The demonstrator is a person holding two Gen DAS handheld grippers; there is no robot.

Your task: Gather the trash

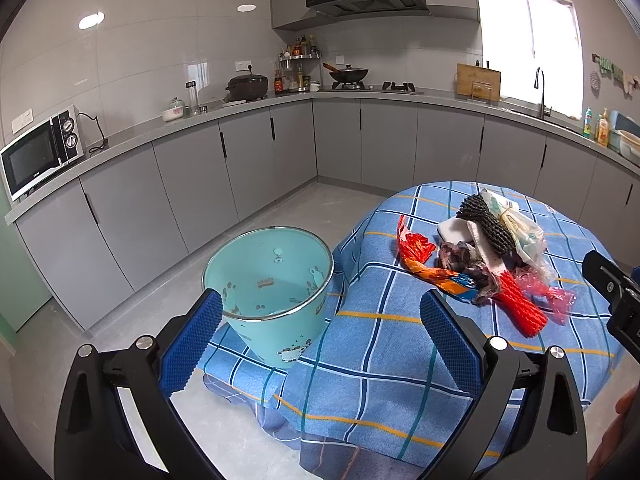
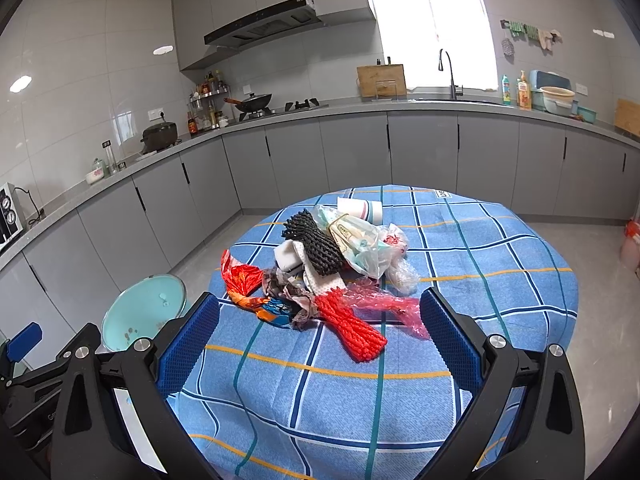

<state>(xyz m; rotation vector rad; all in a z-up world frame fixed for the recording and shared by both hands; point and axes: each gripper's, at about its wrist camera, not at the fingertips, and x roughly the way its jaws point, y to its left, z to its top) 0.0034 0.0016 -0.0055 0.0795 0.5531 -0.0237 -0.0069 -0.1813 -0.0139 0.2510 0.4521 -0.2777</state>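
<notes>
A pile of trash (image 2: 320, 268) lies on a round table with a blue plaid cloth (image 2: 500, 280): a red foam net (image 2: 356, 332), a black foam net (image 2: 316, 244), orange and red wrappers (image 2: 244, 284), clear plastic bags (image 2: 364, 248) and white paper. The pile also shows in the left wrist view (image 1: 484, 248). A teal bin (image 1: 272, 288) stands on the floor left of the table, also in the right wrist view (image 2: 140, 312). My left gripper (image 1: 320, 336) is open and empty above the table's edge beside the bin. My right gripper (image 2: 320, 336) is open and empty just short of the red net.
Grey cabinets and a countertop (image 1: 160, 136) wrap around the room, with a microwave (image 1: 40, 152), a stove with a wok (image 1: 348, 76), and a sink with a tap (image 2: 448, 76). Grey floor (image 1: 280, 208) lies between table and cabinets.
</notes>
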